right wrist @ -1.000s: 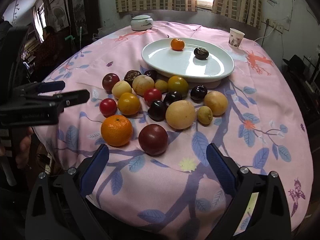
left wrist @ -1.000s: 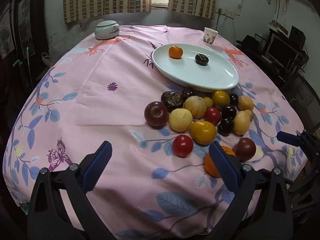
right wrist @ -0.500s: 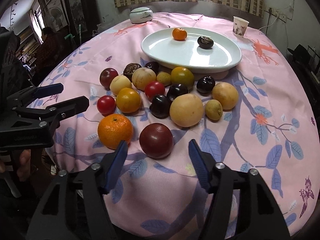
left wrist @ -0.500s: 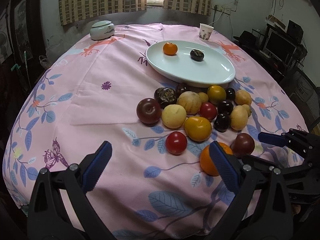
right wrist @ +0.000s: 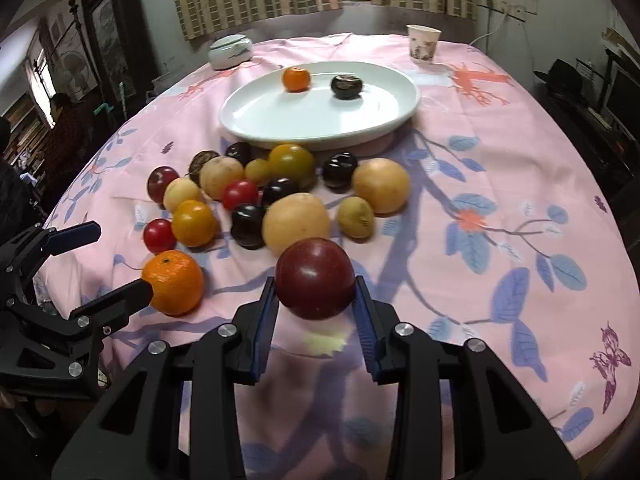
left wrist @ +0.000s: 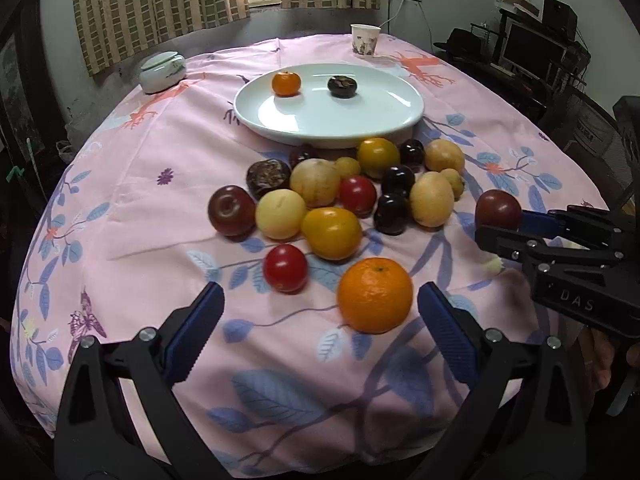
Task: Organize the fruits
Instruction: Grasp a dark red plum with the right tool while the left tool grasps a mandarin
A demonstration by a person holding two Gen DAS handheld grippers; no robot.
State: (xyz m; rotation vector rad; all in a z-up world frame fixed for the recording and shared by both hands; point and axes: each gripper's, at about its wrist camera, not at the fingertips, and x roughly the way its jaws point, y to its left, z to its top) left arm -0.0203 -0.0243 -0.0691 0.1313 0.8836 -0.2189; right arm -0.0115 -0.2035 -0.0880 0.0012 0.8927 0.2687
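Note:
My right gripper (right wrist: 316,300) is shut on a dark red plum (right wrist: 315,278) and holds it just above the pink cloth; the plum also shows in the left wrist view (left wrist: 498,209). My left gripper (left wrist: 318,320) is open and empty, with a big orange (left wrist: 375,294) between its fingers near the right one. A pile of several red, yellow and dark fruits (left wrist: 332,200) lies in front of a white oval plate (left wrist: 384,120). The plate holds a small orange (left wrist: 286,83) and a dark fruit (left wrist: 342,86).
A paper cup (left wrist: 365,39) stands at the far edge and a lidded white bowl (left wrist: 162,72) at the far left. The round table's front edge is just below both grippers. Dark furniture and screens stand to the right of the table.
My right gripper has closed on the dark red plum and lifted it off the cloth. My left gripper has moved closer to the big orange, still open.

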